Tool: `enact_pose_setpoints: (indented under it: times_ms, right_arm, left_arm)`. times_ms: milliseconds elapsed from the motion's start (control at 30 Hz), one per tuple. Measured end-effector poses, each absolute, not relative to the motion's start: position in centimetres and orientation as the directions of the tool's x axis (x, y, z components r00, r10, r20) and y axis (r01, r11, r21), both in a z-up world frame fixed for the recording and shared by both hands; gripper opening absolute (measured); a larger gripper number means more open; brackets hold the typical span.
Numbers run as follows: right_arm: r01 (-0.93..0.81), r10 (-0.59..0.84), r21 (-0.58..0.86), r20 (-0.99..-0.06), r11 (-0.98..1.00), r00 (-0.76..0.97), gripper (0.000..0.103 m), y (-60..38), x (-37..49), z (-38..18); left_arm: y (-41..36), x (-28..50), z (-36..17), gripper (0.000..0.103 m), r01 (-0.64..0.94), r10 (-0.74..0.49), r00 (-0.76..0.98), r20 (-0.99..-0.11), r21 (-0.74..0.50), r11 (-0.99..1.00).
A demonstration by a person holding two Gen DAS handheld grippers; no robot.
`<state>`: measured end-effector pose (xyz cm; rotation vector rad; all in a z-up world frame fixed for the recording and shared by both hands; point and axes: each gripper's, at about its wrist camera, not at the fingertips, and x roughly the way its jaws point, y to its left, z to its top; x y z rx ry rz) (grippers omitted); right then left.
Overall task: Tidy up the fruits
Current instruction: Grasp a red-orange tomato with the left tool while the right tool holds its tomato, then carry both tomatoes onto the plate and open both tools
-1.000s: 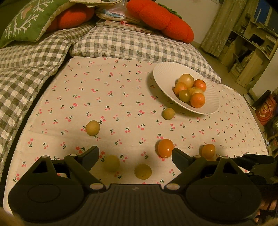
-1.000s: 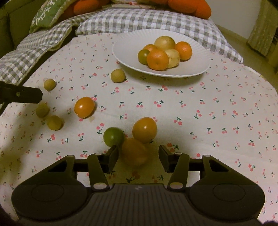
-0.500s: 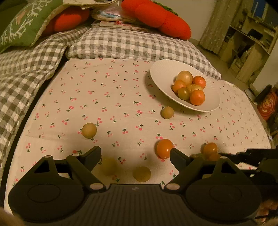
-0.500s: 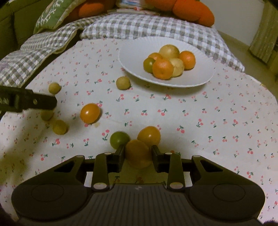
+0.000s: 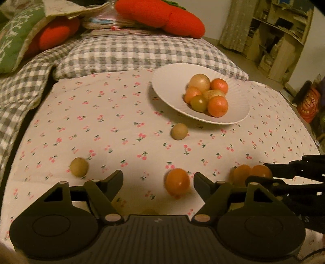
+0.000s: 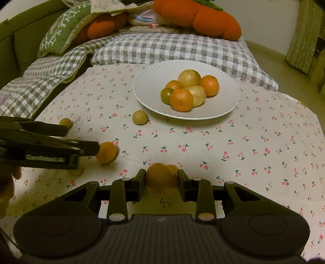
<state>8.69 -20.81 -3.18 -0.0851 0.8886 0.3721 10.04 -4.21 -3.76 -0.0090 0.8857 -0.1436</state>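
In the right wrist view my right gripper [image 6: 161,180] is shut on an orange fruit [image 6: 161,178], with a second orange fruit [image 6: 173,167] just behind it. My left gripper [image 5: 158,182] is closing. Another orange fruit [image 5: 176,181] lies between its fingers, close to the right one, and the pads are not touching it. The white plate [image 5: 172,89] holds several orange, yellow and green fruits. Two pale yellow fruits [image 5: 179,131] [image 5: 79,167] lie loose on the cherry-print cloth. A further yellowish fruit [image 5: 150,212] is mostly hidden under the left gripper's body.
A grey checked quilt [image 5: 142,52] borders the cloth at the back, with a green cushion [image 6: 65,34] and orange plush cushions [image 6: 203,18] on it. The table drops off at the right, where wooden shelves [image 5: 280,40] stand. The right gripper [image 5: 284,172] reaches in at the left gripper's right.
My right gripper shut on the orange fruit that lay between its fingers. My left gripper moved over to the other orange fruit, and its jaws narrowed around it.
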Motion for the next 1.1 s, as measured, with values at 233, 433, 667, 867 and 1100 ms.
enact_pose_setpoints:
  times_ms: [233,433,667,867,1100]
  right_arm:
    - [-0.350,0.277,0.072,-0.766,0.934,0.581,0.030,-20.8,8.7,-3.1]
    - [-0.367,0.286,0.069,-0.762,0.928,0.580,0.030,-20.4,8.7,-3.0]
    - [-0.366,0.290,0.072,-0.757,0.928,0.586,0.030,-20.4,8.6,-2.8]
    - [-0.367,0.294,0.075,-0.751,0.927,0.591,0.030,-20.5,8.5,-2.6]
    - [-0.348,0.294,0.084,-0.734,0.934,0.612,0.030,-21.1,8.9,-2.0]
  left_arm:
    - [-6.0,10.8,-5.4,0.043,0.183,-0.155,0.602,-0.783,-0.053,0.982]
    - [-7.0,11.3,-6.2,0.016,0.220,-0.150,0.591,-0.793,-0.020,0.975]
    - [-6.6,11.1,-5.2,0.016,0.222,-0.180,0.606,-0.775,-0.052,0.974]
    - [-6.7,10.9,-4.5,0.016,0.222,-0.182,0.630,-0.755,-0.050,0.974]
    - [-7.1,10.8,-4.0,0.016,0.224,-0.157,0.656,-0.738,-0.009,0.975]
